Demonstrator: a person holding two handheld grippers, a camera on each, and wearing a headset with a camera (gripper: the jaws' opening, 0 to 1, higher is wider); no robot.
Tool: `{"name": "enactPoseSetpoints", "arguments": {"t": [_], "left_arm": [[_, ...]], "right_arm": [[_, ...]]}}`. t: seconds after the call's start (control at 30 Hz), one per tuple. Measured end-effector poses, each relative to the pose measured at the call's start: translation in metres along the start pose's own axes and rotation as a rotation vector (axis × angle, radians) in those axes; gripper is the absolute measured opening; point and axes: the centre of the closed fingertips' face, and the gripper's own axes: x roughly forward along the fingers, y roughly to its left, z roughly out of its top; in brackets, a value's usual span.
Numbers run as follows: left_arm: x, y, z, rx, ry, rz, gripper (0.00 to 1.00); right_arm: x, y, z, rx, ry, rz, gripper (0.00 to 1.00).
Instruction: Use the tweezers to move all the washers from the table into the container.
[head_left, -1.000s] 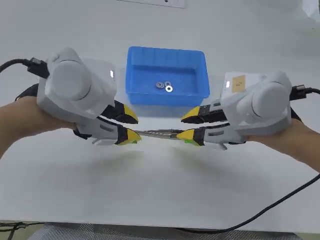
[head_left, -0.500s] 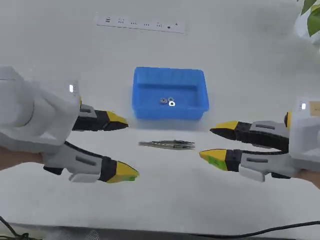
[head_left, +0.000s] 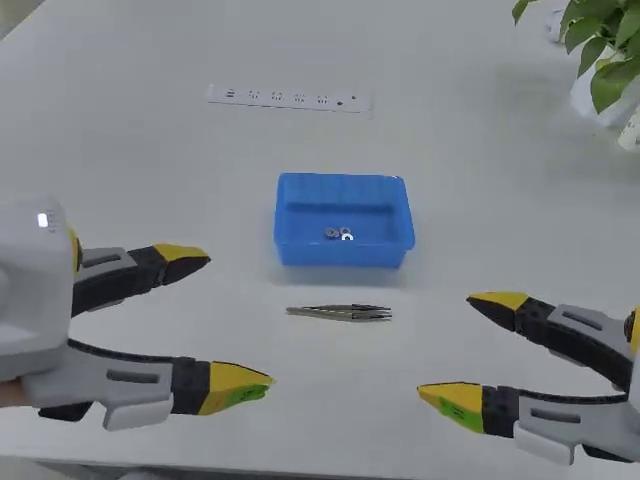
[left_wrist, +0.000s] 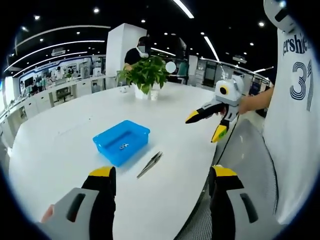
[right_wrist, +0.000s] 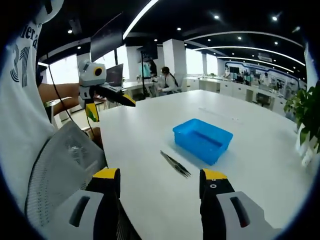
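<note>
I am holding the left gripper (head_left: 237, 320) with its jaws spread wide, gripping nothing and touching nothing. The right gripper (head_left: 445, 346) is hanging just as wide open, also empty. The tweezers (head_left: 338, 313) are lying flat on the table (head_left: 330, 420) between the two grippers, apart from both. A few washers (head_left: 338, 235) are sitting inside the blue container (head_left: 343, 262), just beyond the tweezers.
</note>
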Motion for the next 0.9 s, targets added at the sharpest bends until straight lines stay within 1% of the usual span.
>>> {"name": "enactPoseSetpoints", "arguments": {"t": [0.03, 0.07, 0.1, 0.13, 0.17, 0.23, 0.3, 0.4, 0.5, 0.57, 0.67, 0.73, 0.8, 0.9], "left_arm": [[-0.002, -0.003, -0.002, -0.004, 0.008, -0.005, 0.81], [-0.006, -0.008, -0.007, -0.011, 0.022, -0.017, 0.80], [-0.009, -0.011, -0.010, -0.009, 0.034, -0.017, 0.80], [-0.011, -0.013, -0.013, -0.004, 0.046, -0.007, 0.81], [-0.014, -0.017, -0.017, -0.004, 0.053, -0.004, 0.82], [-0.017, -0.024, -0.020, -0.013, 0.056, -0.004, 0.84], [-0.019, -0.032, -0.024, -0.023, 0.053, -0.004, 0.86], [-0.018, -0.037, -0.029, -0.025, 0.066, 0.002, 0.89], [-0.018, -0.035, -0.031, -0.020, 0.075, 0.016, 0.90], [-0.018, -0.031, -0.032, -0.013, 0.082, 0.031, 0.91], [-0.020, -0.022, -0.028, -0.007, 0.078, 0.051, 0.91], [-0.020, -0.017, -0.026, 0.007, 0.082, 0.069, 0.90], [-0.020, -0.013, -0.025, 0.013, 0.080, 0.080, 0.90], [-0.018, -0.014, -0.023, 0.021, 0.081, 0.077, 0.90]], "right_arm": [[-0.001, 0.002, -0.001, 0.001, 0.003, -0.001, 0.66], [-0.002, 0.005, -0.002, 0.003, 0.002, 0.000, 0.67], [-0.002, 0.006, -0.003, 0.000, 0.005, -0.007, 0.68], [-0.002, 0.006, -0.003, 0.001, 0.004, -0.016, 0.70], [-0.002, 0.005, -0.002, 0.014, -0.005, -0.027, 0.72], [-0.002, 0.007, 0.000, 0.024, -0.016, -0.031, 0.74], [-0.001, 0.011, 0.004, 0.023, -0.019, -0.030, 0.74], [-0.001, 0.014, 0.009, 0.013, -0.027, -0.027, 0.73], [-0.001, 0.015, 0.016, 0.007, -0.040, -0.027, 0.72], [-0.002, 0.017, 0.019, 0.002, -0.046, -0.025, 0.72], [-0.004, 0.019, 0.026, -0.006, -0.061, -0.022, 0.71], [-0.004, 0.018, 0.026, -0.012, -0.061, -0.023, 0.71], [-0.004, 0.018, 0.023, -0.014, -0.053, -0.023, 0.71], [-0.005, 0.020, 0.020, -0.008, -0.049, -0.014, 0.72]]}}
